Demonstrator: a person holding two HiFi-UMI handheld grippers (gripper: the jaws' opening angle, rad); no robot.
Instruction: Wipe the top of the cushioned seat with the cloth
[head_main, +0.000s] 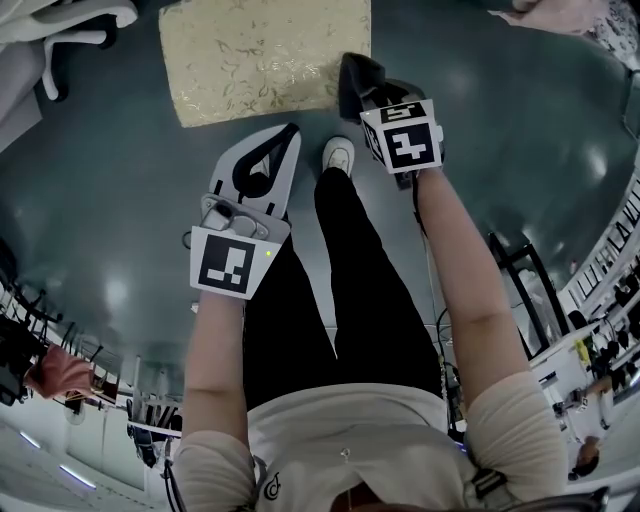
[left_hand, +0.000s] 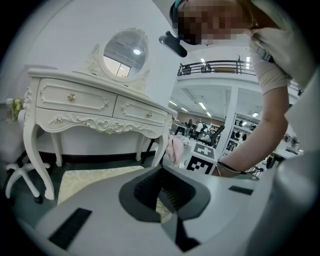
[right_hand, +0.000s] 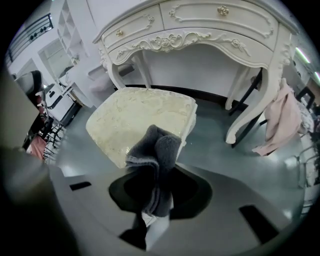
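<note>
where the cloth is: the dark grey cloth is bunched up and pinched between the jaws of the right gripper, its folded end sticking out past the tips
right gripper: clamped on the cloth, jaws parted only by the wad's thickness; in the head view its tip is at the near right corner of the cushioned seat
cloth and seat: in the right gripper view the wad overlaps the front part of the seat top; whether it touches the fabric cannot be told
cushioned seat: pale cream with a leafy woven pattern, square top with rounded corners, standing on the dark green floor in front of the dressing table
left gripper: jaws brought together with nothing between them; it is over the floor just short of the seat's front edge, left of the person's white shoe
left gripper view: looks low across the seat toward the table's carved drawers and the oval mirror
dressing table: white, curved legs, gold knobs on the drawers
pink garment: hangs by the table's right leg, apart from the seat
person: bare forearms, black trousers, one leg forward between the two grippers
</note>
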